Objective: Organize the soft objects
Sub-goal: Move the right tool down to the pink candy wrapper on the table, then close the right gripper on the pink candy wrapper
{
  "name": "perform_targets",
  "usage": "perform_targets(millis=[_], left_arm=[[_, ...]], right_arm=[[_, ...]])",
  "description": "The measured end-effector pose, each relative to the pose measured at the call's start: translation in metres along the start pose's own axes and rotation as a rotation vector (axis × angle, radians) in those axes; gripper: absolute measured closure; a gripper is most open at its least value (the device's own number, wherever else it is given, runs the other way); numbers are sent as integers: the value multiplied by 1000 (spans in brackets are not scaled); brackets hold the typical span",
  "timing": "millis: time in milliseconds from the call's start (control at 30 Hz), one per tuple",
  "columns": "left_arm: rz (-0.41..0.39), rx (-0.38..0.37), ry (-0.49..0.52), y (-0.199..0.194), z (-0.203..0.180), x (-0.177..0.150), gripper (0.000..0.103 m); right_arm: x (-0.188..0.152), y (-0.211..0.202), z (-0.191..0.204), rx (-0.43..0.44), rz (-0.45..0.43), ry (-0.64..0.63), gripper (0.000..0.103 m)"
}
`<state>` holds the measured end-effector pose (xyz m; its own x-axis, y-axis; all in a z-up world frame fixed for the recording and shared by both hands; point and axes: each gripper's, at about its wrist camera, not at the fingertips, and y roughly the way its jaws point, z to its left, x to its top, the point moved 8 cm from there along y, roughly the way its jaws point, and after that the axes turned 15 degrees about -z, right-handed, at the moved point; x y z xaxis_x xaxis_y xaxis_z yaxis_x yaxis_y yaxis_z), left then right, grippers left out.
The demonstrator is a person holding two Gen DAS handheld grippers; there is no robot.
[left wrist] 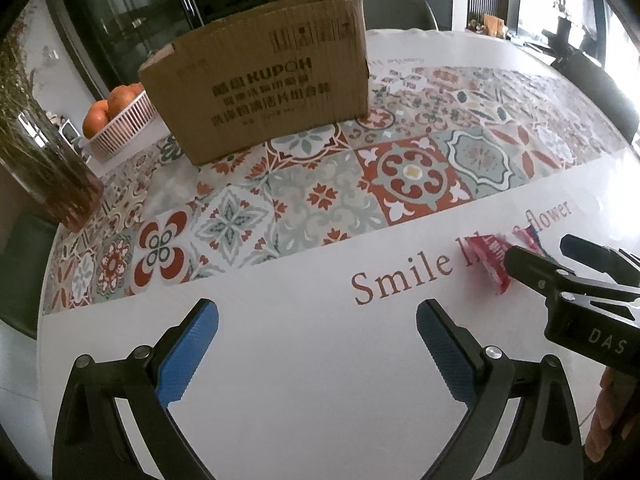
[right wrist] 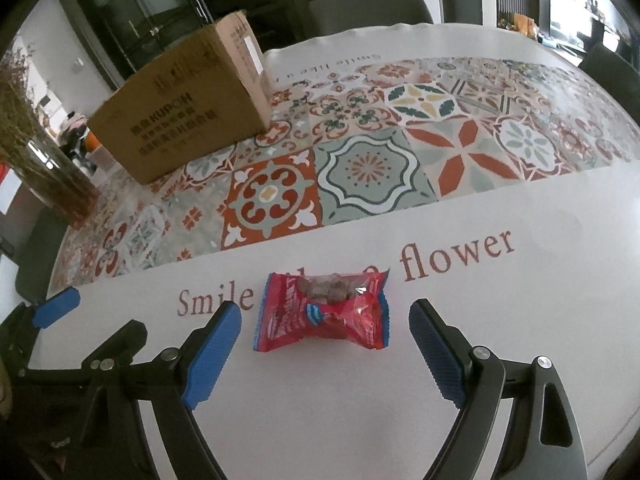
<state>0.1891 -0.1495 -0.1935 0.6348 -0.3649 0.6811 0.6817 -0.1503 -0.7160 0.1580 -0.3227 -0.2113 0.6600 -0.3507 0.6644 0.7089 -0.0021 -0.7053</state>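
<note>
The red snack packet (right wrist: 322, 310) lies flat on the white part of the tabletop (right wrist: 320, 420), over the printed words. The right tool (right wrist: 325, 322) has its blue fingers wide apart – the packet sits between them, touched by neither. The left tool (left wrist: 317, 330) is just beside it, fingers also spread, with only bare tabletop between them. A cardboard box (left wrist: 260, 80) stands further back on the patterned cloth, well apart from the packet.

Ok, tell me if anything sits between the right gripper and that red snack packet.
Nothing visible does. The red crinkly snack packet lies on bare white tablecloth straight ahead of the open right gripper, flanked by its blue pads.
</note>
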Motion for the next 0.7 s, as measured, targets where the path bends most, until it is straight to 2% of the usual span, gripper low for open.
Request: perform_targets(millis=[167,400,700], left_arm=[[21,6,2,8,1,-6,2],[46,10,-2,20,1,-12,2],[60,8,-8,30,1,-14,2]], right_arm=[[-5,7,-3,-9,5,9,19],[-9,16,-5,-7,24,33,32],[-7,19,-4,-21,4,0,42]])
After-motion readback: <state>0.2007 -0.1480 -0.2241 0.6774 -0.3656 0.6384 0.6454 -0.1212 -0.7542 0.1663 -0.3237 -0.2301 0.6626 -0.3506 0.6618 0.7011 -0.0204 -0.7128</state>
